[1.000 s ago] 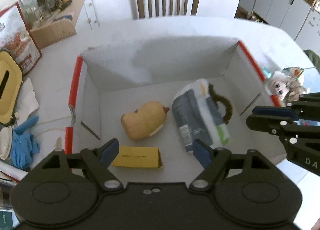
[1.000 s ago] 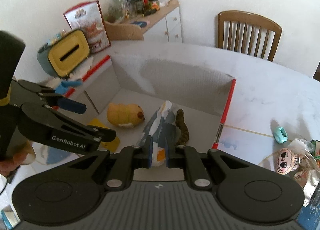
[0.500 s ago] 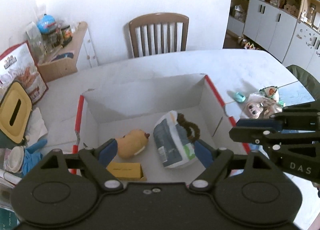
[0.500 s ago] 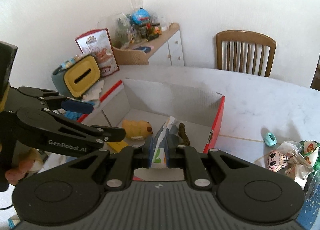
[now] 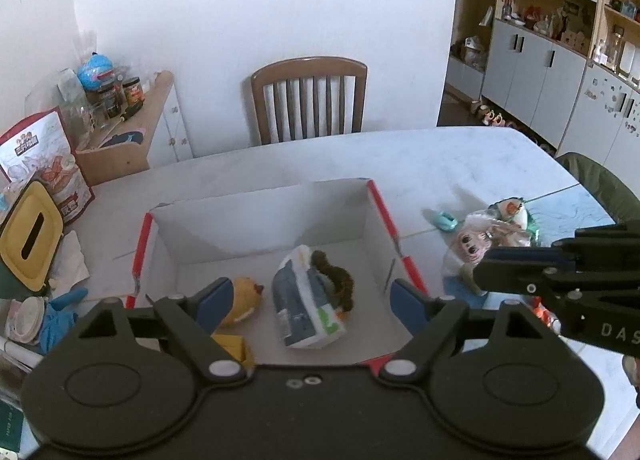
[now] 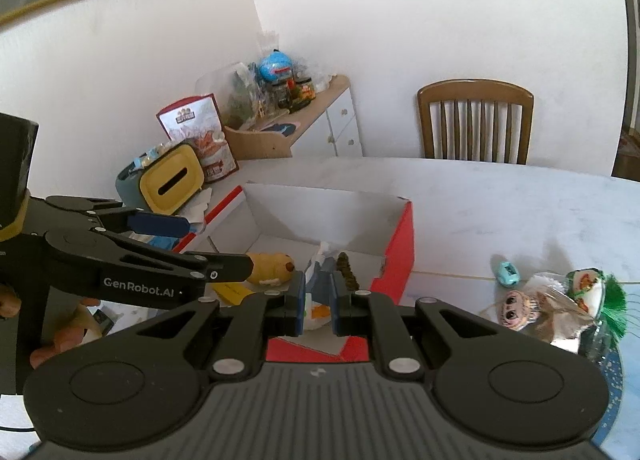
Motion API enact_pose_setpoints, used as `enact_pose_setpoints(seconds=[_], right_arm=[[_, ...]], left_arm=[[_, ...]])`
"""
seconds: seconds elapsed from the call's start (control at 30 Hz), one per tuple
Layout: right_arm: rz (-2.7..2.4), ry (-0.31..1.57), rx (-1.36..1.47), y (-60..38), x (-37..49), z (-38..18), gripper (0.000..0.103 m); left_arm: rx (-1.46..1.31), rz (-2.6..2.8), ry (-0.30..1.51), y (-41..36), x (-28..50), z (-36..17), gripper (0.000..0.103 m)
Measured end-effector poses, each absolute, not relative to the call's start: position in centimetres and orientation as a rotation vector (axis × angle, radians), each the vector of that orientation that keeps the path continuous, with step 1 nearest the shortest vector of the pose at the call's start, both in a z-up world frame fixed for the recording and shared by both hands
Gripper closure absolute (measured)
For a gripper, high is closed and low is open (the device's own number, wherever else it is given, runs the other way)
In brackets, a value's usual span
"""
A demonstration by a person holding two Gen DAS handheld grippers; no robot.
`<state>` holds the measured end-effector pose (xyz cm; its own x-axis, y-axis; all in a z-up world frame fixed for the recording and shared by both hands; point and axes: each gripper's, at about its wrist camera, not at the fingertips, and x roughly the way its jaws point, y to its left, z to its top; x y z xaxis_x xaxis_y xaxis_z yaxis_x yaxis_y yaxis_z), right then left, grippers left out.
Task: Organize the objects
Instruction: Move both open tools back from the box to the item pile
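Observation:
An open cardboard box with red edges [image 5: 378, 204] [image 6: 400, 256] stands on the white table. Inside it lie a yellow plush [image 5: 244, 300] [image 6: 272, 266], a grey-and-white packet [image 5: 304, 308] [image 6: 320, 260], a brown twisted piece [image 5: 338, 280] [image 6: 347, 272] and a yellow card [image 5: 230, 342]. My left gripper [image 5: 310, 296] [image 6: 208, 244] hovers open over the box's near side and holds nothing. Over the box's near right corner my right gripper [image 6: 318, 300] [image 5: 486, 266] has its pads almost together and grips nothing. Right of the box lie a doll [image 5: 472, 244] [image 6: 520, 308] and a teal trinket [image 5: 442, 219] [image 6: 506, 274].
A green-haired toy [image 6: 592, 292] lies beside the doll. At the table's left are a yellow tissue box [image 5: 28, 236] [image 6: 172, 182], a snack bag [image 5: 44, 156] and a blue glove [image 5: 60, 310]. A wooden chair [image 5: 308, 100] stands behind the table, a sideboard [image 6: 304, 128] to the left.
Both grippers have risen and drawn back from the box, so more of the table and room shows. Their jaws have kept the same spacing. The box's contents have not moved.

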<state>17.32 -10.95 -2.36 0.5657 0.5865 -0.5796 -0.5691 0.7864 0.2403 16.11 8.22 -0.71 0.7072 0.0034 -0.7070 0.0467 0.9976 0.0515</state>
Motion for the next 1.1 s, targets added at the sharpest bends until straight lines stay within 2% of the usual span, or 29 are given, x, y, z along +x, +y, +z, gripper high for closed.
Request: enact_pose_setpoints(seconds=[0.23, 0.4, 0.47, 0.53, 0.9, 1.1], right_arm=[[0.657, 0.681, 0.037, -14.0, 16.6, -2.3, 0.091], [0.632, 0.670, 0.053, -16.6, 16.1, -2.4, 0.059], [0.620, 0.665, 0.057, -18.0, 15.9, -2.4, 0.054], [0.604, 0.669, 0.059, -19.4, 15.8, -2.6, 0.052], [0.504, 0.682, 0.082, -26.8, 15.9, -3.8, 0.021], [0.462, 0.684, 0.038, -29.4, 16.3, -5.0, 0.020]], left_arm=[[0.057, -0.035, 0.762, 5.6, 15.5, -0.2, 0.014], [0.047, -0.050, 0.754, 3.7, 15.3, -0.4, 0.011], [0.043, -0.059, 0.751, 2.9, 15.2, -0.4, 0.011], [0.042, -0.071, 0.750, 2.2, 15.2, -0.5, 0.009], [0.041, -0.117, 0.750, -2.3, 15.8, -1.5, 0.001], [0.041, -0.113, 0.762, -5.0, 16.9, -2.6, 0.000]])
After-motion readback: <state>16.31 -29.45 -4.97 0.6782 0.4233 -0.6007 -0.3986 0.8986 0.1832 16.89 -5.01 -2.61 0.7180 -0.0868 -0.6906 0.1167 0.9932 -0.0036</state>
